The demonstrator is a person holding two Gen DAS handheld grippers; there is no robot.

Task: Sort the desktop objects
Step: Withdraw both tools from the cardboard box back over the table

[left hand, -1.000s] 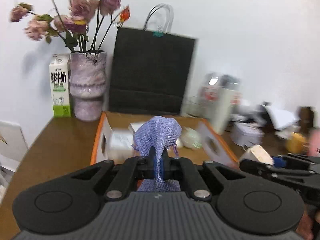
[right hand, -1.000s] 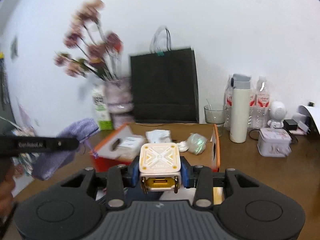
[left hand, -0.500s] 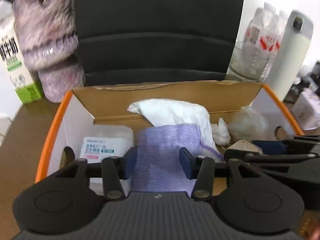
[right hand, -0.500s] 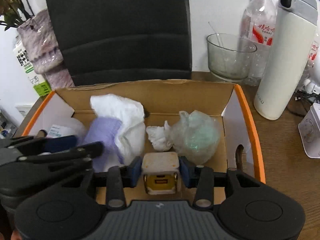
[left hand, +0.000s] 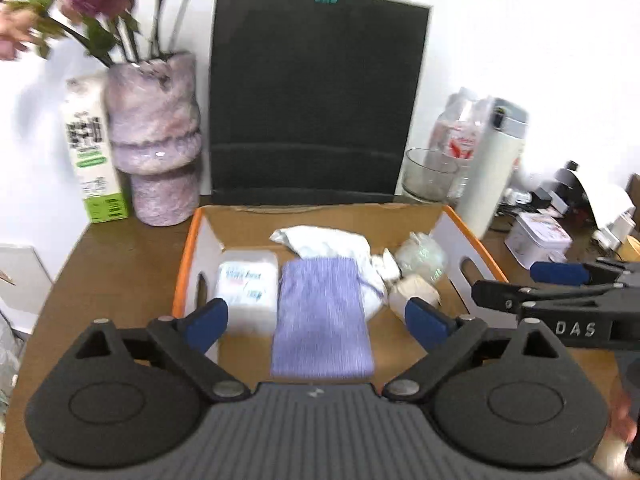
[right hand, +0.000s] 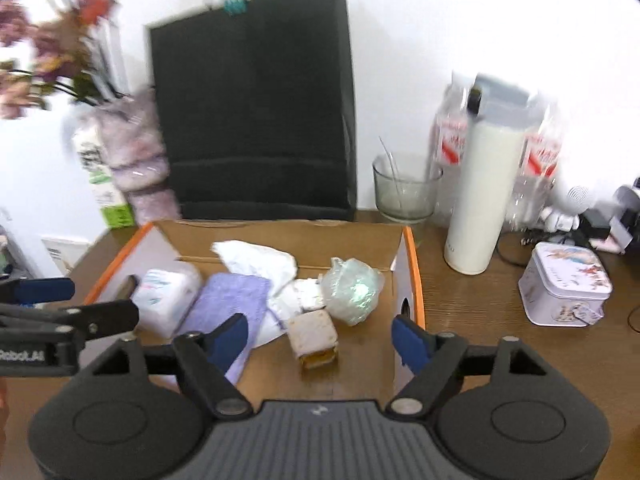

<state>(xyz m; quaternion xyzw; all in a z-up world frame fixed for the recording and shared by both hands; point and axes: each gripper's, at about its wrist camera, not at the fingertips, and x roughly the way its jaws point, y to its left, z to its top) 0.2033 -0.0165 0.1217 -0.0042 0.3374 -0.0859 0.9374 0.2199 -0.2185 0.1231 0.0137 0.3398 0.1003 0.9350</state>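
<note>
Both pairs of jaws stand wide apart with nothing between them. The left gripper (left hand: 316,318) hangs over the near edge of the orange-rimmed cardboard box (left hand: 182,276), directly above the purple knitted pouch (left hand: 322,316), which lies flat on the box floor beside a white wipes pack (left hand: 248,280). The right gripper (right hand: 320,338) is above the small cream-and-yellow block (right hand: 314,338), which lies tilted in the box just in front of a clear crumpled bag (right hand: 352,288).

Judging by this, two items are delivered and the step in hand is the release; the next move likely calls for lifting both grippers clear of the box walls and reaching for something on the desk, perhaps the printed tin (right hand: 564,292) to the right.

The right view shows the block's yellow face and the glass bowl (right hand: 404,192) with a thin stick in it; the left view shows only the block's pale top, but gives the milk carton (left hand: 94,152) and vase (left hand: 154,140) more plainly
</note>
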